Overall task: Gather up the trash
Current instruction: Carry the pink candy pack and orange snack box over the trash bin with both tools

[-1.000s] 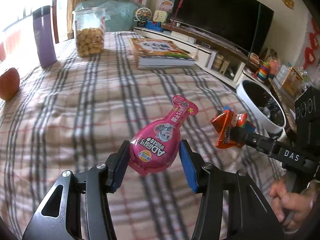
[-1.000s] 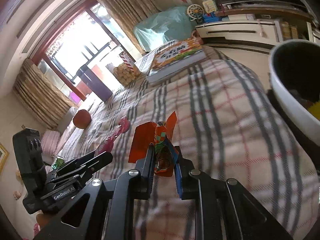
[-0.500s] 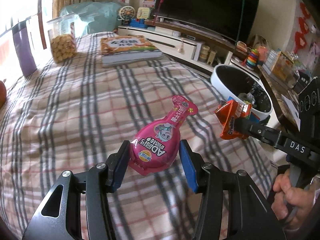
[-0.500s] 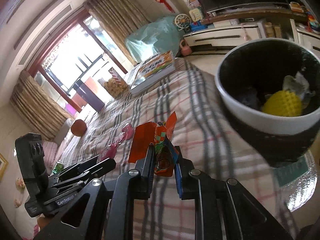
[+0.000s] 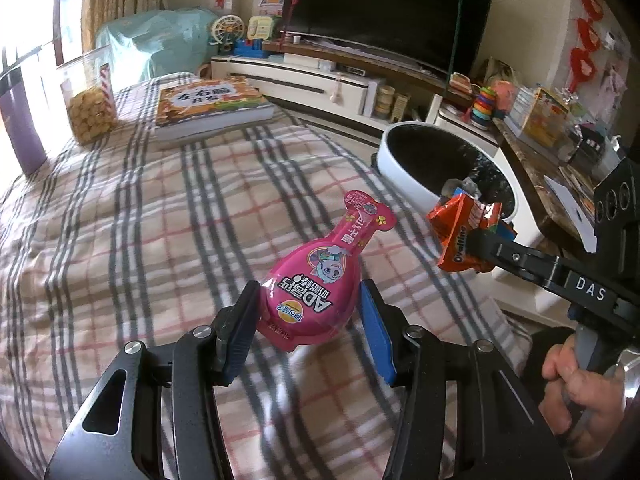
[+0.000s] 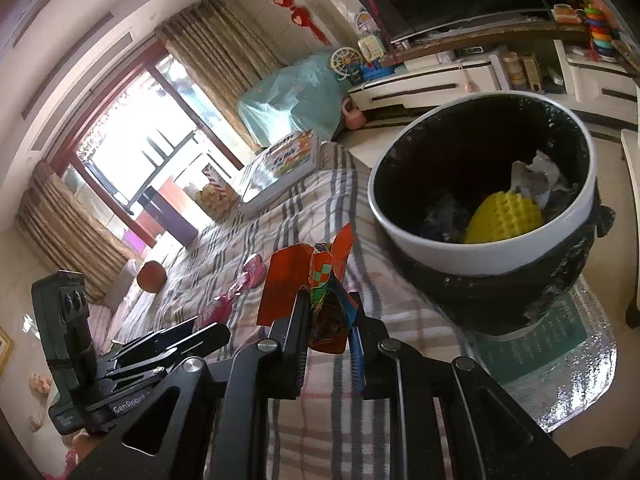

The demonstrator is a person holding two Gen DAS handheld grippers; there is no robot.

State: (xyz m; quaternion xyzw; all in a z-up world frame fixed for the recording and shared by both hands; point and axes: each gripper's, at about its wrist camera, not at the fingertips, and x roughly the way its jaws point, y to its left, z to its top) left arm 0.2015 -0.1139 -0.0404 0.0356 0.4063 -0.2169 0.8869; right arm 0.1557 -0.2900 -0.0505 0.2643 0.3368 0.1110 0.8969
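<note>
My left gripper (image 5: pixel 306 326) is shut on a pink bottle-shaped snack pouch (image 5: pixel 320 276) and holds it above the plaid bedcover (image 5: pixel 140 240). My right gripper (image 6: pixel 330 318) is shut on an orange Ovaltine wrapper (image 6: pixel 316 284), also seen in the left wrist view (image 5: pixel 464 236), just short of the bin. The white trash bin with a black liner (image 6: pixel 452 248) stands off the bed's edge, ahead and right of the right gripper; it holds a yellow bumpy ball (image 6: pixel 504 216) and crumpled paper (image 6: pixel 536 176). The bin also shows in the left wrist view (image 5: pixel 404 168).
A thick book (image 5: pixel 208 108), a jar of snacks (image 5: pixel 88 104) and a purple tumbler (image 5: pixel 20 128) sit at the bed's far end. An orange fruit (image 6: pixel 151 276) lies on the bed. A TV stand (image 5: pixel 340 80) and a cluttered side table (image 5: pixel 560 152) lie beyond the bin.
Both grippers have moved right toward the bin with their wrappers still held. The bin is now larger and closer in both views.
</note>
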